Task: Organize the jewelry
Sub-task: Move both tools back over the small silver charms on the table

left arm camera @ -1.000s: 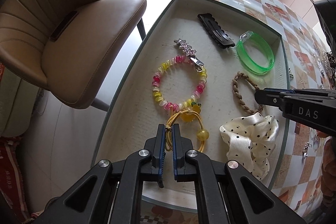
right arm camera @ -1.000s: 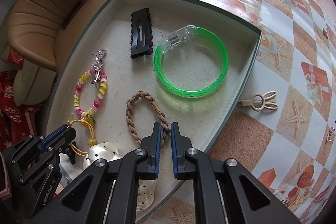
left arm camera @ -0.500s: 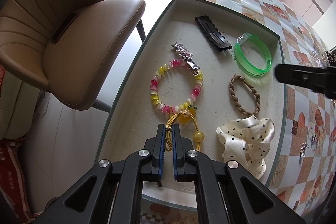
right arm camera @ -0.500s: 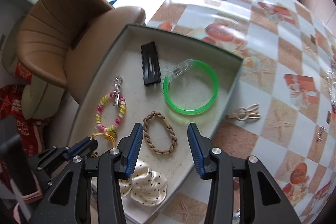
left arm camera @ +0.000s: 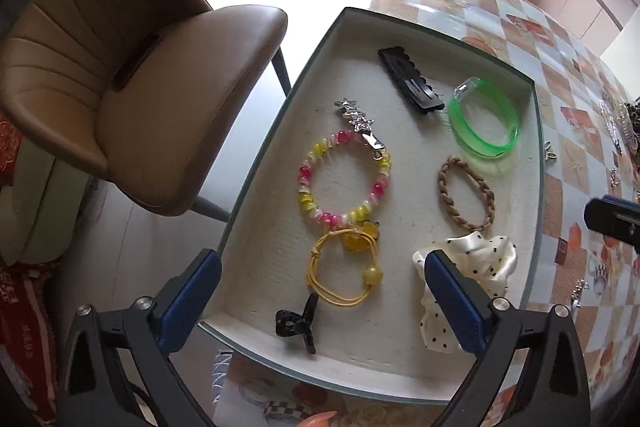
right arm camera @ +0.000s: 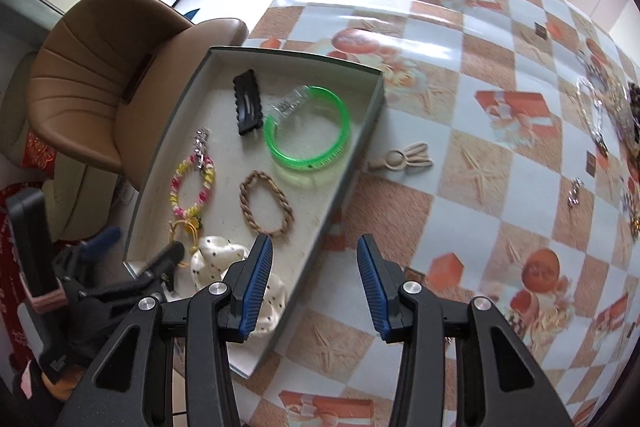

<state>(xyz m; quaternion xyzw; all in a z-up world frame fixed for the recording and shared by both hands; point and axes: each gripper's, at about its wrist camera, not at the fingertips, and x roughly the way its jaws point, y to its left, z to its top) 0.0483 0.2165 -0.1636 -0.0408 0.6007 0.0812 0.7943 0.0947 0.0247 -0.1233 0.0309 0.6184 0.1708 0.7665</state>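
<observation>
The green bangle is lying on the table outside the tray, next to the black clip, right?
Not quite. The green bangle lies inside the tray, next to the black clip, as the right wrist view shows. The thing outside on the table is a beige bunny clip.

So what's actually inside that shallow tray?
In the tray: black hair clip, green bangle, star clip, beaded bracelet, braided band, yellow cord tie, small black claw clip, dotted scrunchie, partly hidden by the gripper finger.
</observation>
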